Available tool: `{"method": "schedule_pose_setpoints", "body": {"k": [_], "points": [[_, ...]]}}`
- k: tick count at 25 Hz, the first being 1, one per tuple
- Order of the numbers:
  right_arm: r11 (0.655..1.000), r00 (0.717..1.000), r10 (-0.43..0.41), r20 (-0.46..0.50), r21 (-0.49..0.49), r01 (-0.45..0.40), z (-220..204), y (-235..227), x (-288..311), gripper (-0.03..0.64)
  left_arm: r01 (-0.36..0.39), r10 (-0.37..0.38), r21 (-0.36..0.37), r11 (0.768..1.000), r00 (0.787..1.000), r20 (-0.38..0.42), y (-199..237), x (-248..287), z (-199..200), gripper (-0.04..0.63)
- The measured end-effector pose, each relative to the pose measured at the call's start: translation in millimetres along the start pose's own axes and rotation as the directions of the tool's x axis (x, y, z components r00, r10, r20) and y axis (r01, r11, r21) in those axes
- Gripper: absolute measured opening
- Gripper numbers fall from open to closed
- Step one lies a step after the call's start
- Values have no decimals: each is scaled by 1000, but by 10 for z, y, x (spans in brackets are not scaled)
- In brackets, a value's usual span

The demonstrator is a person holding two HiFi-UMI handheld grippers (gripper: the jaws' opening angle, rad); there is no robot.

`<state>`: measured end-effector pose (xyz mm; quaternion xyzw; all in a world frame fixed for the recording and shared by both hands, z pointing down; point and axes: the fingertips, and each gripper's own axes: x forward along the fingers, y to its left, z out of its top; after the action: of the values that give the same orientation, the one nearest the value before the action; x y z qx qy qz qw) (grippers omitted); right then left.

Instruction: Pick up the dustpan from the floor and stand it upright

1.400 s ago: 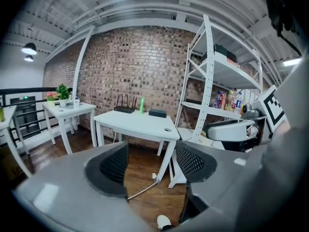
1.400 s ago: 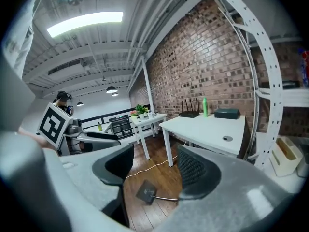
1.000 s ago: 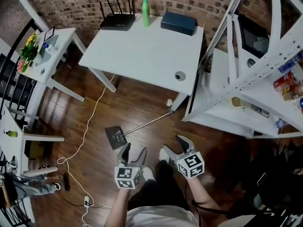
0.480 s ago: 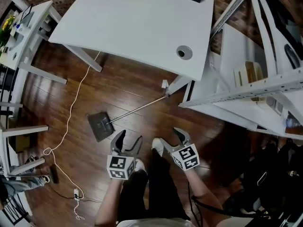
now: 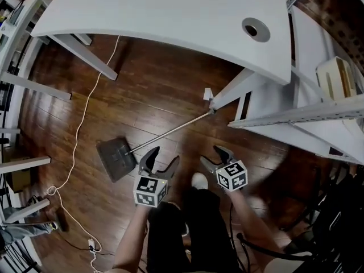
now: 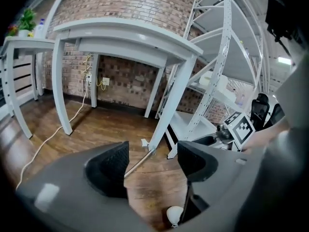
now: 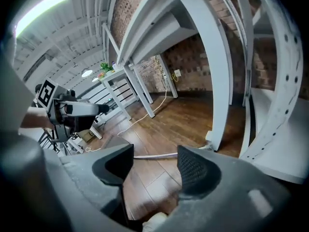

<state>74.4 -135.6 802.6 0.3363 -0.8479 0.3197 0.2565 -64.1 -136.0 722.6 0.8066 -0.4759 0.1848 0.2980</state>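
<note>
The dustpan (image 5: 116, 158) lies flat on the wooden floor, a dark grey pan with a long metal handle (image 5: 170, 131) running up and right to the foot of a table leg. My left gripper (image 5: 163, 159) hangs open just right of the pan and below the handle, apart from both. In the left gripper view the handle (image 6: 137, 162) shows on the floor between the open jaws of the left gripper (image 6: 152, 161). My right gripper (image 5: 211, 156) is open further right, holding nothing. The right gripper view shows the handle (image 7: 154, 154) beyond the open right gripper (image 7: 153, 164).
A white table (image 5: 170, 16) stands over the far floor, its leg (image 5: 239, 90) at the handle's tip. White shelving (image 5: 296, 118) stands at the right. A white cable (image 5: 79, 129) trails across the floor at the left. My white shoe (image 5: 199, 181) is between the grippers.
Both grippers have sunk toward the floor and the head has come down with them. The dustpan and table look larger and nearer. The dustpan has not moved.
</note>
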Motion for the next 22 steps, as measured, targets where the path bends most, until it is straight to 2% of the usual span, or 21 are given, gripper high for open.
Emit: {"method": "schedule_pose_setpoints", "body": {"k": [6, 11, 18, 22], "points": [[999, 999, -21, 35, 48, 20, -448, -515, 742, 270, 52, -53, 36, 998, 998, 26, 365, 602, -443, 328], [989, 996, -37, 83, 145, 25, -774, -931, 1162, 270, 73, -77, 100, 992, 996, 41, 541, 1045, -667, 327], [957, 985, -62, 163, 291, 12, -1021, -1317, 1676, 270, 49, -63, 136, 990, 992, 105, 815, 1280, -712, 327], [941, 980, -69, 185, 339, 2, -1059, -1465, 1942, 270, 31, -60, 199, 980, 988, 141, 867, 1351, -673, 324]]}}
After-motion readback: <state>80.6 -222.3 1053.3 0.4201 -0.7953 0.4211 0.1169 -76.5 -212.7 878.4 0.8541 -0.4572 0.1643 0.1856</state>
